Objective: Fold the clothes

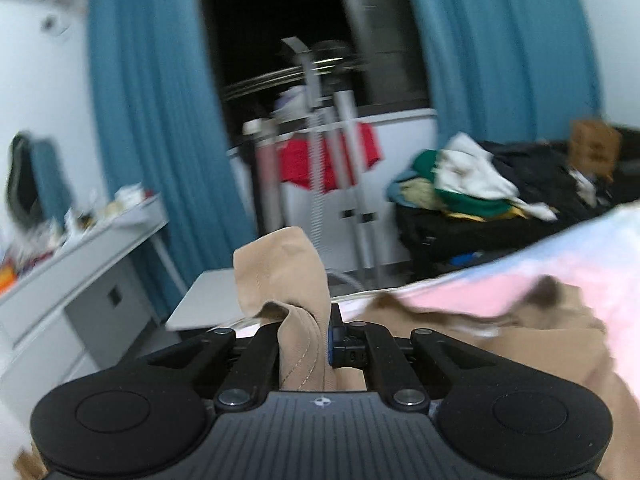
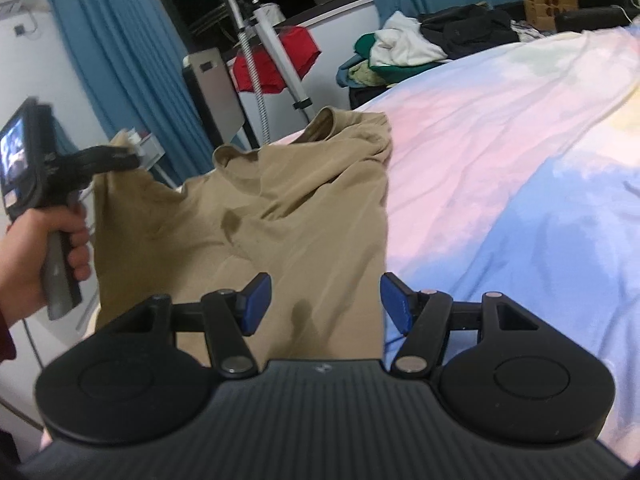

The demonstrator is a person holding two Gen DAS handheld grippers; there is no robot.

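Observation:
A tan shirt (image 2: 280,208) lies crumpled on the pastel bed sheet (image 2: 500,140), near the bed's left edge. My left gripper (image 1: 316,340) is shut on a fold of the tan shirt (image 1: 280,268), which stands up between its fingers. From the right wrist view, the left gripper (image 2: 134,160) holds the shirt's left edge lifted off the bed, with a person's hand (image 2: 36,264) on its handle. My right gripper (image 2: 325,304) stands open just above the shirt's near part. Its blue pads (image 2: 256,304) are well apart and do not press on the cloth.
A pile of mixed clothes (image 2: 400,48) sits beyond the bed's far edge, beside a brown paper bag (image 2: 548,0). A metal stand (image 2: 276,40) with a red cloth (image 2: 276,64) is by the blue curtains (image 1: 152,120). A cluttered white desk (image 1: 80,256) runs along the left wall.

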